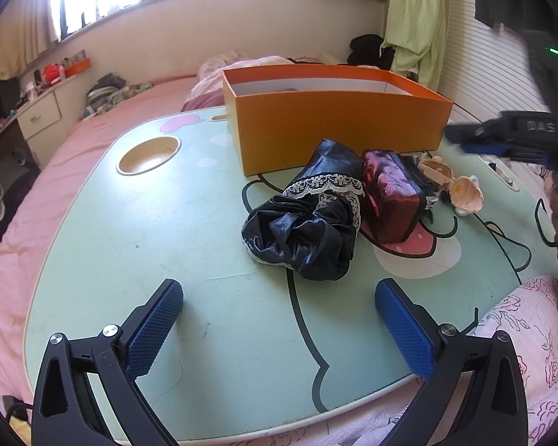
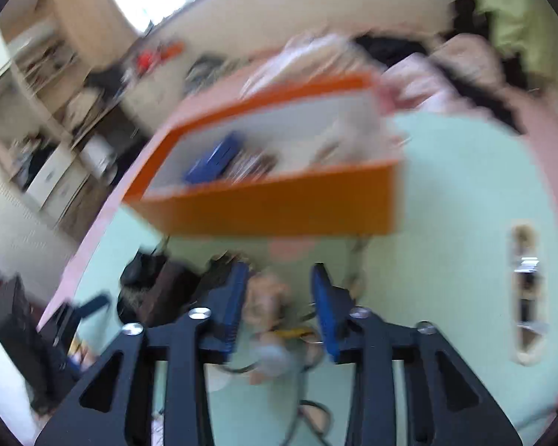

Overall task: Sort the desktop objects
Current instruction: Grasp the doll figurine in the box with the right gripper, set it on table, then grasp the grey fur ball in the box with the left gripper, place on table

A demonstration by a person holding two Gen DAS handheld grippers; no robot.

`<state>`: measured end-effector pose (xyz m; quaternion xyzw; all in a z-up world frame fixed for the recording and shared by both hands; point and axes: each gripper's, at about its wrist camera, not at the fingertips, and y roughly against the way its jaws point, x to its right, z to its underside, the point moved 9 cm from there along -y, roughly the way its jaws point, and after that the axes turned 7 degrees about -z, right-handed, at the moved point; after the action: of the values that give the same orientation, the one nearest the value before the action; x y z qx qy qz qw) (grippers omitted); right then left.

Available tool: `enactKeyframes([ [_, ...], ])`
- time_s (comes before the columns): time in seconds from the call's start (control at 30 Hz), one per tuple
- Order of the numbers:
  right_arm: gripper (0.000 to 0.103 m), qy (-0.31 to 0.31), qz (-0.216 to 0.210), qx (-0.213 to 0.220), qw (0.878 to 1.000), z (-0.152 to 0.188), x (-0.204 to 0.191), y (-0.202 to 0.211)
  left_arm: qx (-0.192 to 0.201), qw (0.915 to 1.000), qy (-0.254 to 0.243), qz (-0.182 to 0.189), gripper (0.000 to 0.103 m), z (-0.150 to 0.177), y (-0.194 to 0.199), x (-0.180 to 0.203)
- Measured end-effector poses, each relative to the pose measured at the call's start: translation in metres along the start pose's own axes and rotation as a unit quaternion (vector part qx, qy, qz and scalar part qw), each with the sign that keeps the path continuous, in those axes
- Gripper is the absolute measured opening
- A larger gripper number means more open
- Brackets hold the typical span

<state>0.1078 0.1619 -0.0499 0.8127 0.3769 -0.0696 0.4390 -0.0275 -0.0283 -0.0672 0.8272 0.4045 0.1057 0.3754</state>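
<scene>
On the pale green table (image 1: 130,241) an orange box (image 1: 334,126) stands open. In front of it lie a black lace-trimmed cloth bundle (image 1: 308,223), a dark red case (image 1: 390,200) and beige shell-shaped toys (image 1: 465,195). My left gripper (image 1: 279,319) is open above the table's near edge, short of the bundle, with nothing between its pads. My right gripper (image 1: 461,139) hovers at the box's right corner, above the toys. The right wrist view is blurred: the right gripper (image 2: 279,286) has its pads apart, a beige toy (image 2: 268,297) lies below the gap, and the orange box (image 2: 279,208) holds a blue item (image 2: 215,160).
A round cup hole (image 1: 148,154) is sunk in the table's far left, and a slot (image 2: 524,290) at its right edge. The table rests on a pink bed (image 1: 37,204). A person's floral sleeve (image 1: 532,334) is at the near right. Drawers and clutter line the left wall.
</scene>
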Motion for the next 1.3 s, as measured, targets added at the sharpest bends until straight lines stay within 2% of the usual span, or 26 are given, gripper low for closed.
enactKeyframes([
  [0.03,0.058,0.006,0.038,0.034,0.999,-0.001,0.007,0.016,0.000,1.0000,0.000,0.000,0.103,0.000,0.000,0.000],
  [0.07,0.064,0.016,0.052,0.050,0.997,0.002,0.008,0.026,0.000,1.0000,0.000,0.000,0.103,0.000,0.000,0.000],
  [0.1,0.065,0.029,0.058,0.057,0.996,0.006,0.007,0.033,0.000,1.0000,-0.001,0.001,0.103,0.000,0.000,0.000],
  [0.2,0.065,0.080,0.059,0.038,0.994,0.040,-0.005,0.040,0.000,1.0000,-0.001,0.001,0.103,0.000,0.000,0.000],
  [0.3,0.065,0.130,0.088,0.030,0.987,0.068,-0.015,0.036,0.000,1.0000,-0.002,0.002,0.103,0.000,0.000,0.000],
  [0.33,0.069,0.150,0.096,0.022,0.984,0.079,-0.020,0.029,-0.001,1.0000,-0.002,0.001,0.103,0.000,0.000,0.000],
  [0.37,0.078,0.162,0.099,0.010,0.982,0.087,-0.022,0.022,-0.001,1.0000,-0.002,0.001,0.103,0.001,-0.001,0.000],
  [0.4,0.086,0.171,0.091,0.019,0.981,0.090,-0.026,0.020,-0.001,1.0000,-0.001,0.001,0.103,0.001,0.000,0.000],
  [0.53,0.103,0.151,0.092,0.006,0.984,0.089,-0.018,0.017,0.000,1.0000,-0.001,-0.001,0.103,0.002,0.000,0.000],
  [0.6,0.103,0.150,0.091,0.010,0.984,0.088,-0.017,0.018,0.002,0.9999,0.005,-0.013,0.103,0.002,0.002,-0.003],
  [0.67,0.103,0.150,0.091,0.011,0.984,0.087,-0.018,0.018,0.017,0.9989,0.018,-0.040,0.103,0.001,0.007,-0.012],
  [0.73,0.103,0.150,0.091,0.013,0.984,0.088,-0.018,0.020,0.059,0.9965,0.024,-0.053,0.102,-0.008,0.027,-0.016],
  [0.8,0.103,0.150,0.090,0.014,0.984,0.088,-0.018,0.020,0.101,0.9935,0.022,-0.048,0.102,-0.025,0.047,-0.013],
  [0.9,0.103,0.150,0.091,0.015,0.984,0.093,-0.019,0.021,0.111,0.9936,0.017,-0.006,0.100,-0.058,0.066,0.005],
  [1.03,0.103,0.150,0.091,0.015,0.984,0.093,-0.019,0.021,0.059,0.9952,0.020,0.075,0.100,-0.119,0.060,0.050],
  [1.07,0.103,0.150,0.090,0.015,0.984,0.092,-0.019,0.021,0.037,0.9943,0.022,0.097,0.099,-0.130,0.052,0.063],
  [1.1,0.103,0.150,0.090,0.015,0.984,0.091,-0.018,0.021,0.009,0.9934,0.023,0.112,0.094,-0.142,0.039,0.077],
  [1.2,0.103,0.149,0.091,0.017,0.984,0.091,-0.018,0.022,-0.069,0.9932,0.008,0.093,0.084,-0.164,-0.013,0.107],
  [1.3,0.103,0.150,0.089,0.021,0.984,0.091,-0.018,0.022,-0.128,0.9889,0.012,0.074,0.080,-0.167,-0.057,0.127],
])
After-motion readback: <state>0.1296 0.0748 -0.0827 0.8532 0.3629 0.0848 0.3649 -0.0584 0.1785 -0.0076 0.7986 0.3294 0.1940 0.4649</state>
